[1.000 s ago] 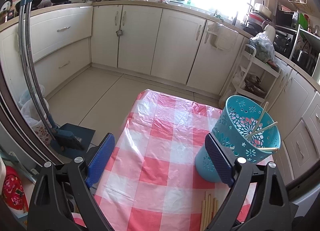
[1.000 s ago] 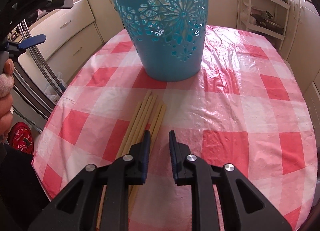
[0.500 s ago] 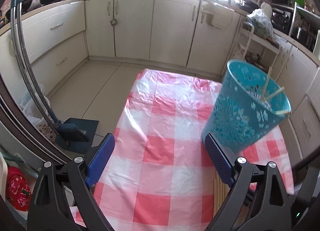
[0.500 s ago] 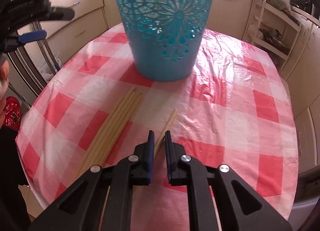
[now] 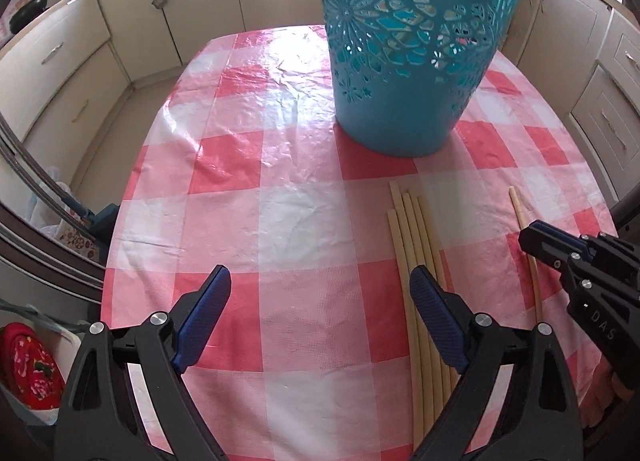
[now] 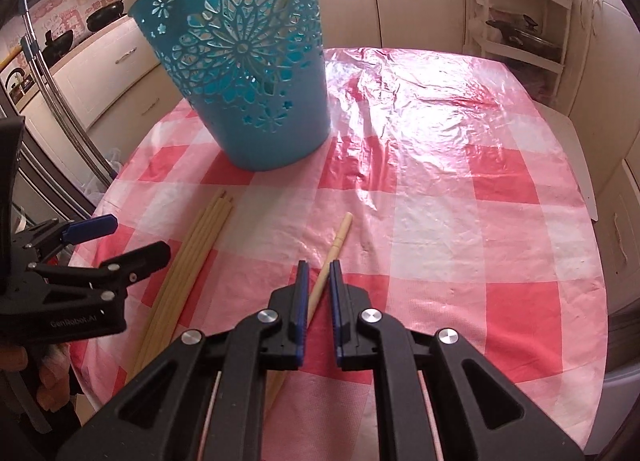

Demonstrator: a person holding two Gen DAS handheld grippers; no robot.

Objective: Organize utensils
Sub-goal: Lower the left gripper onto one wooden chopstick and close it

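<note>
A blue cut-out basket [image 5: 404,45] stands on the checked tablecloth; it also shows in the right wrist view [image 6: 248,73]. A bundle of several pale wooden chopsticks [image 5: 416,261] lies in front of it, also visible in the right wrist view [image 6: 192,261]. One chopstick [image 6: 334,249] lies apart to the right; it also shows in the left wrist view [image 5: 520,213]. My right gripper [image 6: 318,269] is shut on this single chopstick, low over the cloth. My left gripper [image 5: 320,281] is open and empty, its right finger over the bundle.
The table [image 5: 240,165] has a pink and white checked plastic cover. Cream kitchen cabinets [image 5: 60,61] surround it. A white shelf rack [image 6: 520,21] stands behind the table on the right. A dustpan and bags lie on the floor at the left [image 5: 80,221].
My left gripper has dropped low over the table, in front of the basket and next to the bundle. My right gripper has pulled one chopstick aside from the bundle.
</note>
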